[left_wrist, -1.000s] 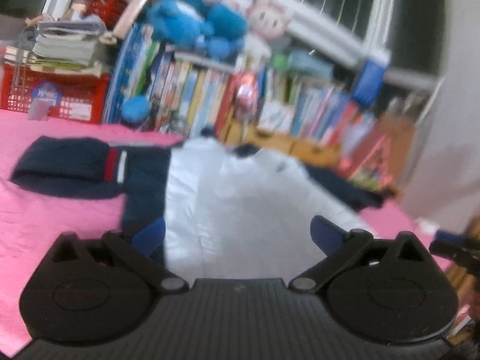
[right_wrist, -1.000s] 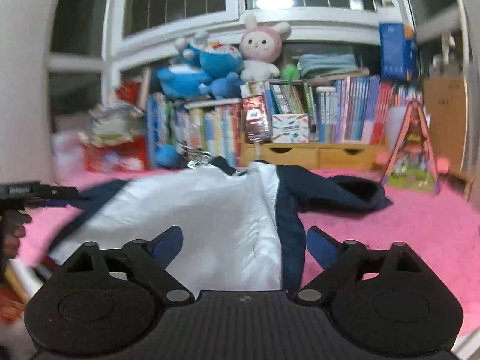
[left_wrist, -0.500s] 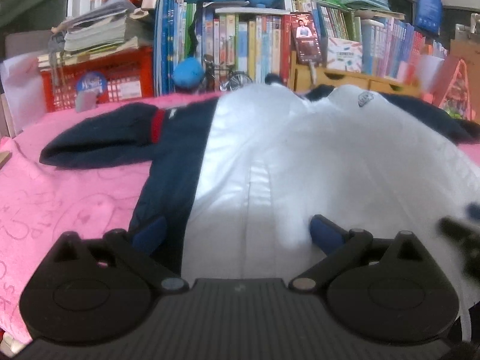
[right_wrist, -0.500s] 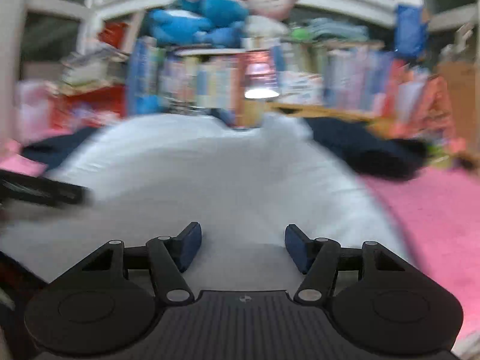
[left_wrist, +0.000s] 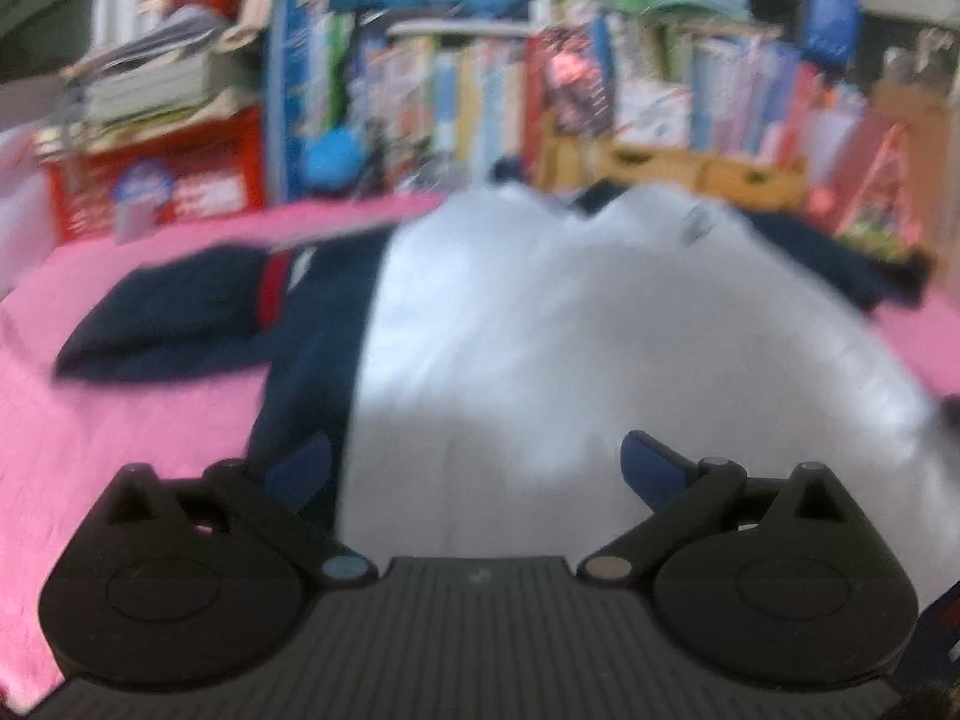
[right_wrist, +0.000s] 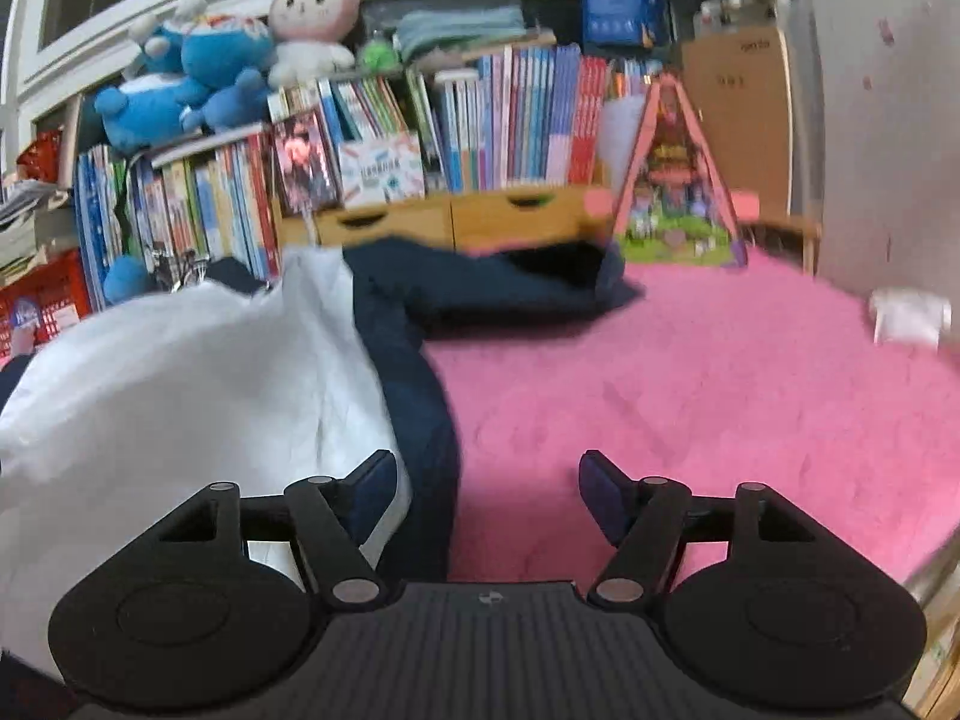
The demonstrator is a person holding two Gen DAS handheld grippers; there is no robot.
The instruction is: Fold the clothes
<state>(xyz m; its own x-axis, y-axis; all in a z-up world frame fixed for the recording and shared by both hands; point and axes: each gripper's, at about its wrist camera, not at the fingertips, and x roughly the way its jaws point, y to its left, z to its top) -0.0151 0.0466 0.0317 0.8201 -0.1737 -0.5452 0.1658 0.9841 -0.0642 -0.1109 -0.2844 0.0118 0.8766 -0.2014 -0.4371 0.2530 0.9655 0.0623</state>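
A white jacket with navy sleeves lies spread on the pink blanket. Its left sleeve, with a red and white stripe, stretches out to the left. My left gripper is open and empty, just above the jacket's lower left hem. In the right wrist view the jacket fills the left side, and its right navy sleeve lies folded toward the back. My right gripper is open and empty over the jacket's navy right side seam and the blanket.
A row of books and wooden drawers line the far edge, with plush toys on top. A red basket stands at the back left. A triangular toy house stands at the back right, and a small white object lies at the right.
My right gripper has swung right, from over the white body to the jacket's right edge, and its jaws have opened wider. My left gripper has shifted slightly; it stays open.
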